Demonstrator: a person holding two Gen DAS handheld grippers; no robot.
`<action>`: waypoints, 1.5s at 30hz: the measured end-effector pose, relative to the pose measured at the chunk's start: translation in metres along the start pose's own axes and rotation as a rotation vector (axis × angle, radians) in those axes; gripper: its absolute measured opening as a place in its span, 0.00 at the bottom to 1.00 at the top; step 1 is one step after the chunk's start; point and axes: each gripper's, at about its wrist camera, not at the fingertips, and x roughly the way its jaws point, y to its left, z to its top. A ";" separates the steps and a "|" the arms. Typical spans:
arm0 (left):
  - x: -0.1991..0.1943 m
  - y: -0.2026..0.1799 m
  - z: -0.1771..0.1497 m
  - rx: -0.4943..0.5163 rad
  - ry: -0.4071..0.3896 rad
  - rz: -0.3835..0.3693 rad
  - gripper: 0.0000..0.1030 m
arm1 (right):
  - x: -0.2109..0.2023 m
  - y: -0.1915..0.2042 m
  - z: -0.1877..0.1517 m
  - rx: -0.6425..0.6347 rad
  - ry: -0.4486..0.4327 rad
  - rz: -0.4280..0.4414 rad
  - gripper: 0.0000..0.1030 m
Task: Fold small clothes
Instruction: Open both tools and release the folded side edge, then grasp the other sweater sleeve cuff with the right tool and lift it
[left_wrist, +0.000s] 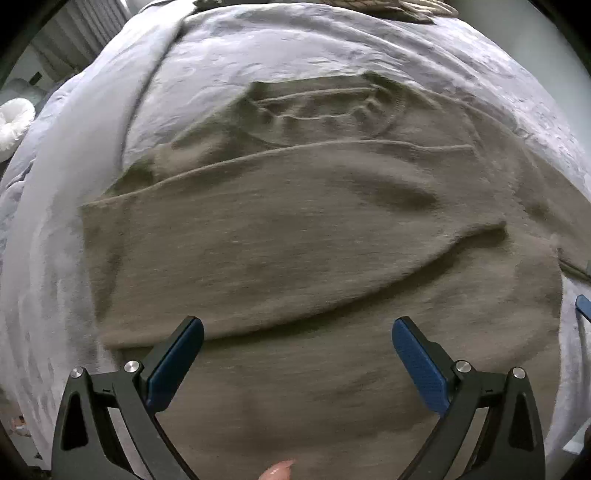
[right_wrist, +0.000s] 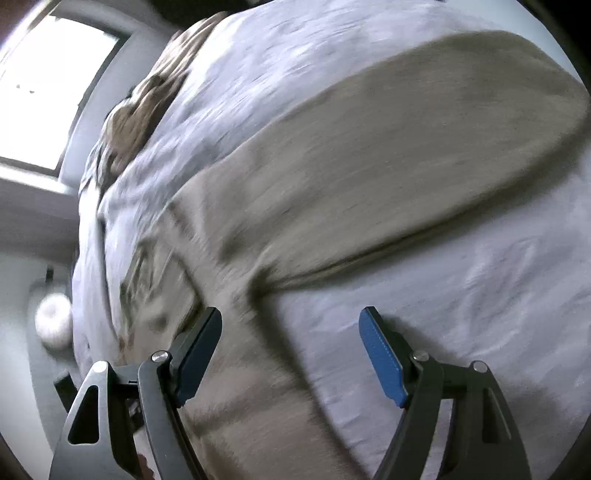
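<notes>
From the left wrist, a taupe knit sweater lies flat on the pale grey bedcover, neckline at the far end and one sleeve folded across its body. The left gripper hangs wide open above the near hem, holding nothing.

From the right wrist, the right gripper also stands open and empty, over the sweater's edge. The sleeve fold looks done; next probably means pinching the hem corners for a fold toward the collar.
</notes>
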 end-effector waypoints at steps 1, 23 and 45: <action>0.000 -0.003 0.000 0.003 0.004 -0.011 0.99 | -0.003 -0.007 0.005 0.027 -0.011 -0.003 0.77; -0.009 -0.070 0.001 0.076 0.022 -0.079 0.99 | -0.059 -0.111 0.066 0.380 -0.230 0.089 0.77; -0.010 -0.079 0.020 0.038 0.005 -0.071 0.99 | -0.063 -0.124 0.100 0.377 -0.268 0.245 0.06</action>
